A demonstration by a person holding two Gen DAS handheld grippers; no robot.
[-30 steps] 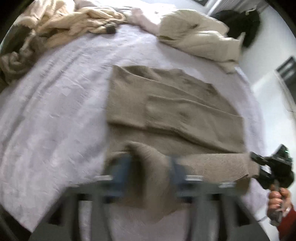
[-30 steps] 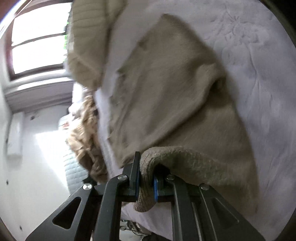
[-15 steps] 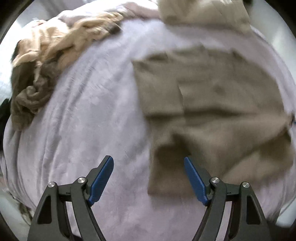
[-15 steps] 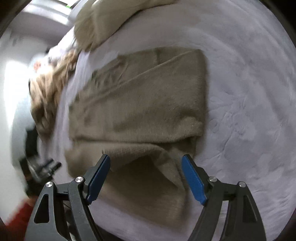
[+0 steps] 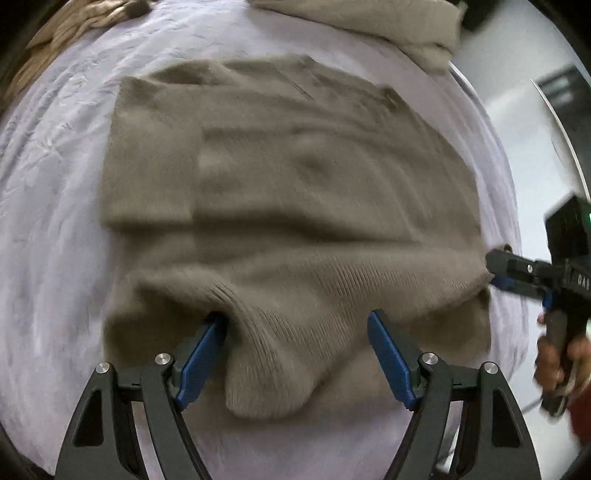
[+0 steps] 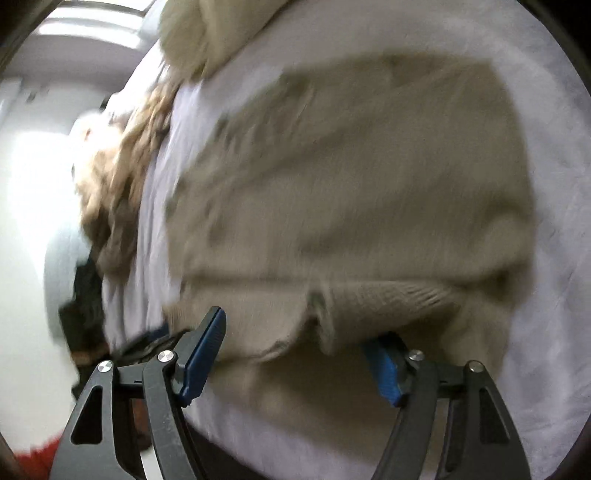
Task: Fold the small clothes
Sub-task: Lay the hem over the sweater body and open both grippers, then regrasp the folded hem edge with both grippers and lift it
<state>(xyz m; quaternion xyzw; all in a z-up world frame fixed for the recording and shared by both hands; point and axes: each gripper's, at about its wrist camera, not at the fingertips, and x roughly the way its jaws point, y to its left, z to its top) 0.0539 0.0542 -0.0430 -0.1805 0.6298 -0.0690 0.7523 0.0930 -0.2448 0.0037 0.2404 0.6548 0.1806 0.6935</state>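
Observation:
A taupe knit sweater (image 5: 295, 177) lies partly folded on the pale lilac bed (image 5: 48, 206), its ribbed near edge bunched. My left gripper (image 5: 295, 350) is open, and that ribbed edge sits between its blue pads (image 5: 201, 354). The right gripper (image 5: 496, 275), held by a hand (image 5: 554, 362), reaches the sweater's right corner. In the right wrist view, blurred by motion, my right gripper (image 6: 295, 350) is open with a rolled fold of the sweater (image 6: 351, 192) between its fingers.
A cream knit garment (image 5: 388, 22) lies at the bed's far end, and a tan crumpled pile (image 5: 74, 26) at the far left. The bed's right edge (image 5: 509, 206) borders a white floor. A dark heap (image 6: 85, 295) lies beside the bed.
One second ago both grippers were shut on the sweater's hem. Both then opened and let it drop. They have since moved closer, so the near edge lies between the open fingers.

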